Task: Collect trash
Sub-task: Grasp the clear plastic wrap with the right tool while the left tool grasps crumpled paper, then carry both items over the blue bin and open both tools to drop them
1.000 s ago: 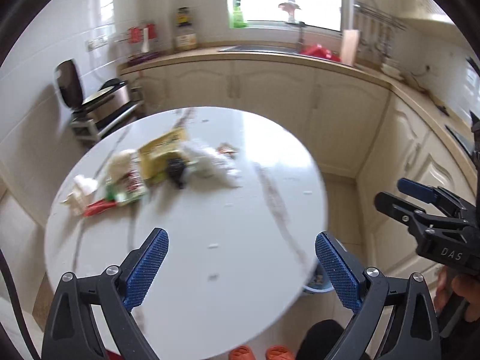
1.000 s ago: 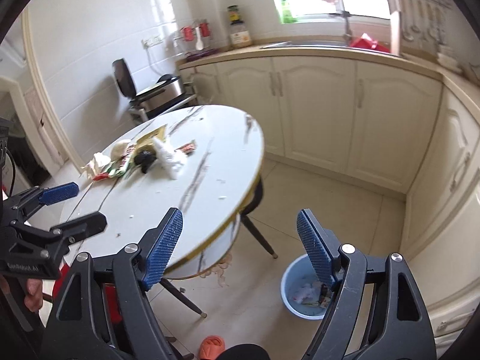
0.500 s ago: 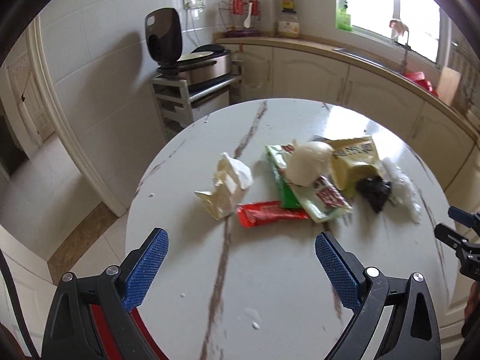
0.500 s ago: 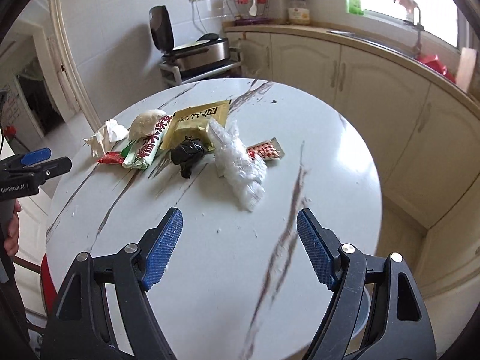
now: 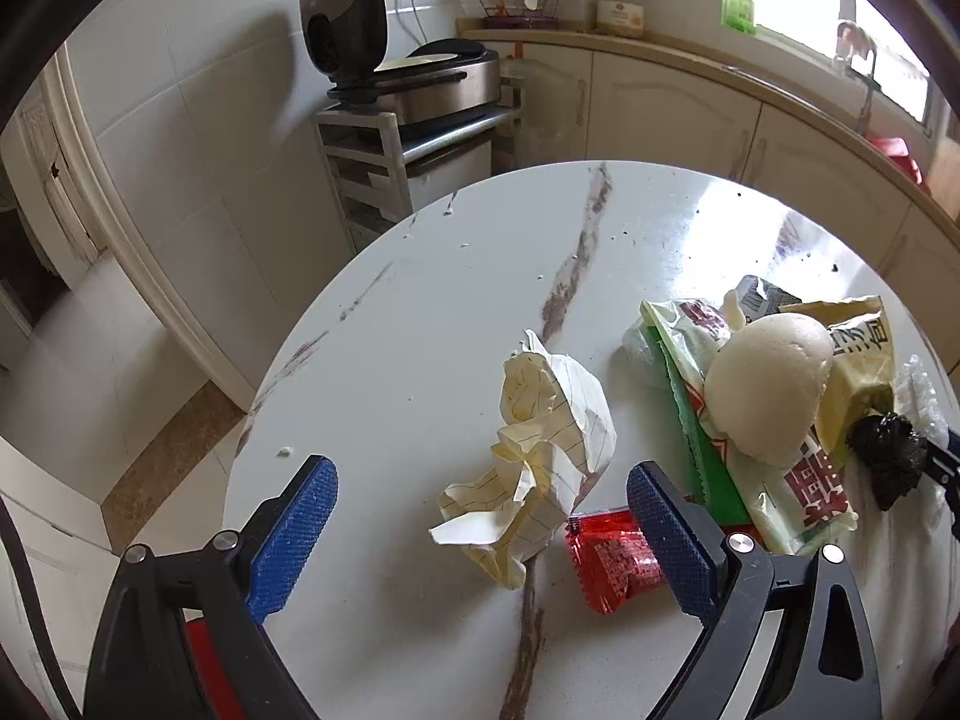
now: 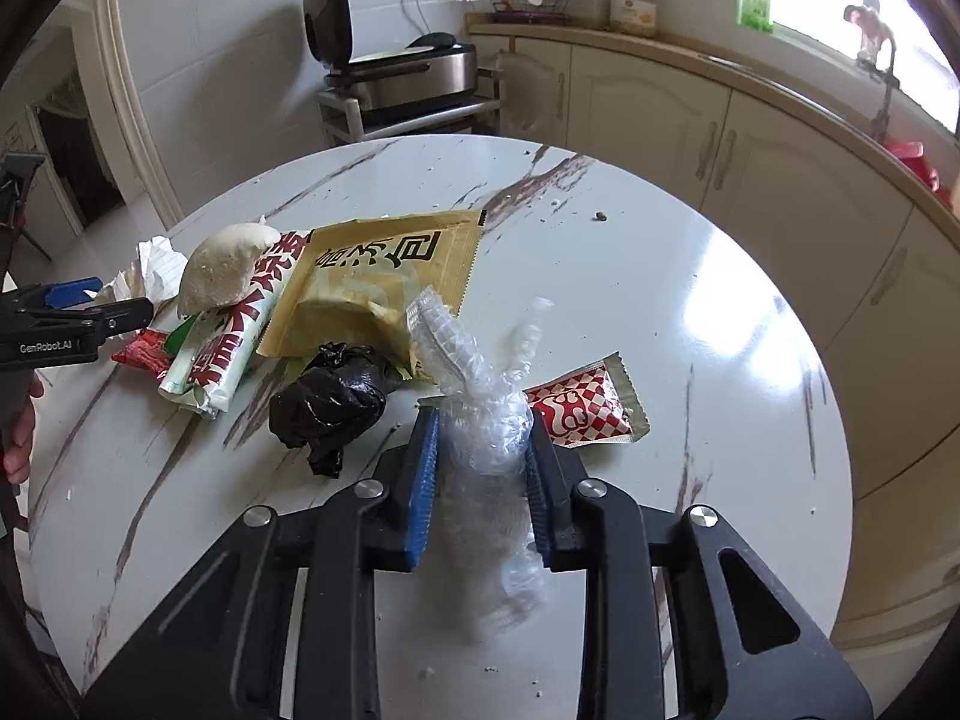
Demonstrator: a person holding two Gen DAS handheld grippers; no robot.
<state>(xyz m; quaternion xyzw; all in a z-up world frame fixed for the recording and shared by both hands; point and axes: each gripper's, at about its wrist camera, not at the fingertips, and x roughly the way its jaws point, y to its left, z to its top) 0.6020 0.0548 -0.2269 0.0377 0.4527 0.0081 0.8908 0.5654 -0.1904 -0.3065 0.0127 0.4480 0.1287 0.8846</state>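
A pile of trash lies on the round white marble table [image 5: 420, 330]. In the left wrist view a crumpled lined paper [image 5: 540, 462] sits between the fingers of my left gripper [image 5: 480, 516]. Its jaws are closing but stand wide, and the pads are clear of the paper. A red wrapper [image 5: 618, 558] lies by its right finger, a white bun [image 5: 771, 384] beyond. In the right wrist view my right gripper [image 6: 483, 468] is closing, and its pads pinch a crumpled clear plastic wrap [image 6: 486, 420]. A black bag lump [image 6: 327, 405] and a red checked sachet [image 6: 585, 405] flank it.
A yellow packet [image 6: 384, 276] and a green-and-white wrapper [image 6: 234, 336] lie under the bun [image 6: 225, 267]. My left gripper [image 6: 102, 306] shows at the left of the right wrist view. An appliance on a metal rack [image 5: 414, 84] and cream cabinets [image 6: 720, 138] stand behind the table.
Both grippers came in closer and lower over the trash pile. The right jaws went from wide open to pinched on the clear plastic wrap. The left jaws narrowed a little around the paper.
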